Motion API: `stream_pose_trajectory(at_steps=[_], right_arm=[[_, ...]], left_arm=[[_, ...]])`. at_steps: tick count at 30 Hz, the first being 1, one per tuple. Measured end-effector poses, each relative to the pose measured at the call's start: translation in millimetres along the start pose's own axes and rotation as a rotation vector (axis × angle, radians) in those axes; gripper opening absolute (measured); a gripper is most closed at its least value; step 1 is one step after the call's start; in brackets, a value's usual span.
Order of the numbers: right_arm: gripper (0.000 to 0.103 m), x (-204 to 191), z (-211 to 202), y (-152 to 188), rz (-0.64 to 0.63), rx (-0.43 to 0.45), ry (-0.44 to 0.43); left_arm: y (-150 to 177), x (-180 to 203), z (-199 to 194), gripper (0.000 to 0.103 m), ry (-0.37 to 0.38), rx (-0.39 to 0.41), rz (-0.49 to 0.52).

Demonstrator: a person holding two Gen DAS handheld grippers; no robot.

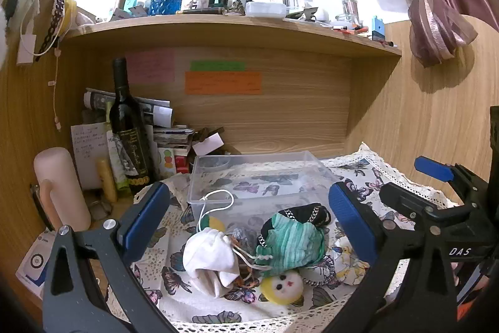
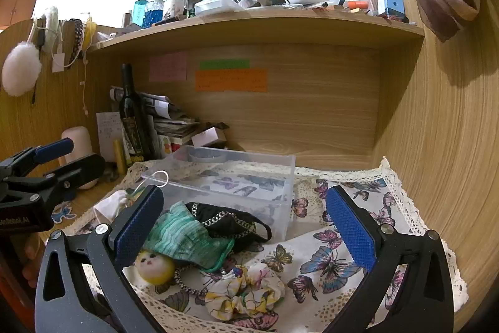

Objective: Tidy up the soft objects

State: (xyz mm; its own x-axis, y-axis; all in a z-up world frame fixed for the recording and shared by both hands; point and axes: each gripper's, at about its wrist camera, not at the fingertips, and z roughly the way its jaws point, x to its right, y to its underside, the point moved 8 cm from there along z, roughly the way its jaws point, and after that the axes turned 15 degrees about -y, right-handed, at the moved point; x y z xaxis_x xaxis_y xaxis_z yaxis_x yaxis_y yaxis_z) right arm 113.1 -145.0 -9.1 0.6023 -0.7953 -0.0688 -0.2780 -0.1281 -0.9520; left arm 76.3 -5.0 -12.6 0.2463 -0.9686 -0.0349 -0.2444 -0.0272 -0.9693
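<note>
The left hand-held gripper [image 1: 249,223] is spread wide and holds nothing. It hangs over a heap of soft things on the butterfly cloth [image 2: 336,264] on the table.

From left to right in the heap:
- The white drawstring pouch [image 1: 212,258] sits at 9 o'clock. Its cord loops over the rim of the clear box [image 1: 255,177], so a pull could snag and drag the box.
- The green striped cloth [image 1: 290,242] lies on the black mask [image 1: 312,213]. One grab might lift both.
- The doll face [image 1: 285,286] peeks out at 6 o'clock.

The right hand-held gripper [image 2: 246,227] is spread too, also holding nothing. A flowery scrunchie [image 2: 246,292] lies at 6 o'clock below it.

A wine bottle [image 1: 128,127] stands at 10 o'clock and could tip if bumped
</note>
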Motion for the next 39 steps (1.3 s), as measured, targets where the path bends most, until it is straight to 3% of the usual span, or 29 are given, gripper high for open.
stream_pose_trajectory(at_steps=[39], right_arm=[[0.103,-8.5,-2.6,-5.4,-0.015,0.005,-0.018]], left_arm=[[4.3,-2.3,-2.8,0.103,0.0,0.014,0.002]])
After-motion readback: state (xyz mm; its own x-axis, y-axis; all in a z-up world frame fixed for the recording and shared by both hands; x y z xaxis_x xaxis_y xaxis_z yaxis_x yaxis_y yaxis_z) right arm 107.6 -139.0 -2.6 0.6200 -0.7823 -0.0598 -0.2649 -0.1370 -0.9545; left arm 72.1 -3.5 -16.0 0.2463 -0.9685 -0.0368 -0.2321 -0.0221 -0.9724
